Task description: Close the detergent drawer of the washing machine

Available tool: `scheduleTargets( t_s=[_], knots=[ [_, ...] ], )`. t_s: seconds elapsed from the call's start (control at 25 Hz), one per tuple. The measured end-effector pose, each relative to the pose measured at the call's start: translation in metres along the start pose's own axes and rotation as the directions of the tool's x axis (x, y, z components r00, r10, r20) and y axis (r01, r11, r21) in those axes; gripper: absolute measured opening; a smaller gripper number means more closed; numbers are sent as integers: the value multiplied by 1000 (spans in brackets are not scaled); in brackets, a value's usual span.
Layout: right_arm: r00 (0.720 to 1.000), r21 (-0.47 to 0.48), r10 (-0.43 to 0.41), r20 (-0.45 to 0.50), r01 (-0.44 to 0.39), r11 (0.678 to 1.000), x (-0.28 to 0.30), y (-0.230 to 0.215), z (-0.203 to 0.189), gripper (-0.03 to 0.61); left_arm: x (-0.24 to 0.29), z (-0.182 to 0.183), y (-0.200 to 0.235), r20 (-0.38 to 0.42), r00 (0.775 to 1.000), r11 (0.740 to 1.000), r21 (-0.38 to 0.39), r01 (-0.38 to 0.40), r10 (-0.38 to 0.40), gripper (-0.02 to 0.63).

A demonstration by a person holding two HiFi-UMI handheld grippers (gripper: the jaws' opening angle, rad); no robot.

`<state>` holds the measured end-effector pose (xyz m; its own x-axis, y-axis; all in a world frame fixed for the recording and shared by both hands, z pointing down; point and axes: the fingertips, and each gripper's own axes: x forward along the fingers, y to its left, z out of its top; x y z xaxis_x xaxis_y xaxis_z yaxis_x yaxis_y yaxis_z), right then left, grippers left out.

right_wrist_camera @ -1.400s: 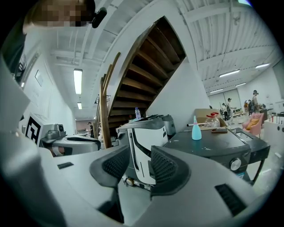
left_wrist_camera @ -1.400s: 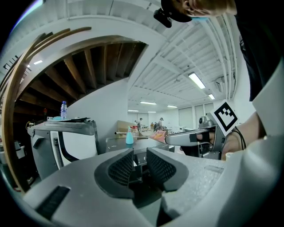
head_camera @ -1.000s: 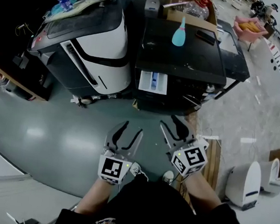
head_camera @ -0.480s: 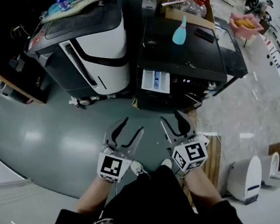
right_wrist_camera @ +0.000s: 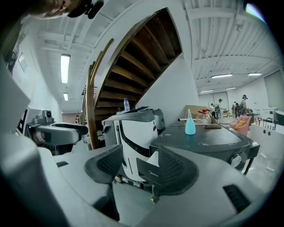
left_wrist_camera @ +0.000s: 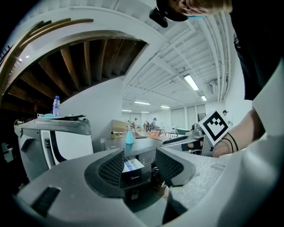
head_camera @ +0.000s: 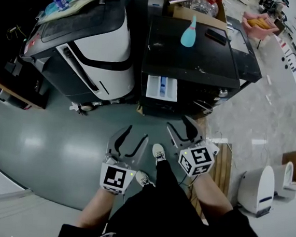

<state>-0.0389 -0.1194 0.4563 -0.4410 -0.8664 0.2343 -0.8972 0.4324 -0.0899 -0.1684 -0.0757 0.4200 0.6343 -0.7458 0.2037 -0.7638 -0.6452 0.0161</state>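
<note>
The black washing machine [head_camera: 195, 62] stands ahead with its white detergent drawer [head_camera: 162, 87] pulled out at the front left. Both grippers hover over the grey floor, short of the machine and not touching it. My left gripper [head_camera: 136, 134] is open and empty; in the left gripper view the drawer [left_wrist_camera: 133, 176] shows far off between the pads of this gripper [left_wrist_camera: 141, 165]. My right gripper [head_camera: 179, 124] is open too, its jaws having just been opening with nothing between them. In the right gripper view the drawer's dark front [right_wrist_camera: 148, 173] lies beyond that gripper [right_wrist_camera: 138, 165].
A white-and-black machine [head_camera: 92, 47] stands left of the washer. A teal bottle [head_camera: 188, 35] sits on the washer's top, with a cardboard box [head_camera: 198, 5] behind. The person's shoe [head_camera: 158, 154] is between the grippers. A wooden pallet [head_camera: 224, 169] and a white appliance [head_camera: 258, 191] lie to the right.
The person has stepped one foot forward between the grippers. The right gripper's jaws stand wider than before and it has edged toward the washer. The drawer has not moved.
</note>
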Motion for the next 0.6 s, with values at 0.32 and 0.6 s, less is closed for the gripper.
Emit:
scheduleTargets(
  t_s=[0.32, 0.6],
  knots=[
    [998, 50, -18, -52, 20, 999, 33, -43, -30, 268, 41, -7, 10, -30, 1000, 1000, -21, -3, 2, 203],
    [993, 79, -34, -111, 43, 996, 54, -71, -53, 270, 74, -18, 14, -56, 998, 999, -43, -2, -1, 65]
  ],
)
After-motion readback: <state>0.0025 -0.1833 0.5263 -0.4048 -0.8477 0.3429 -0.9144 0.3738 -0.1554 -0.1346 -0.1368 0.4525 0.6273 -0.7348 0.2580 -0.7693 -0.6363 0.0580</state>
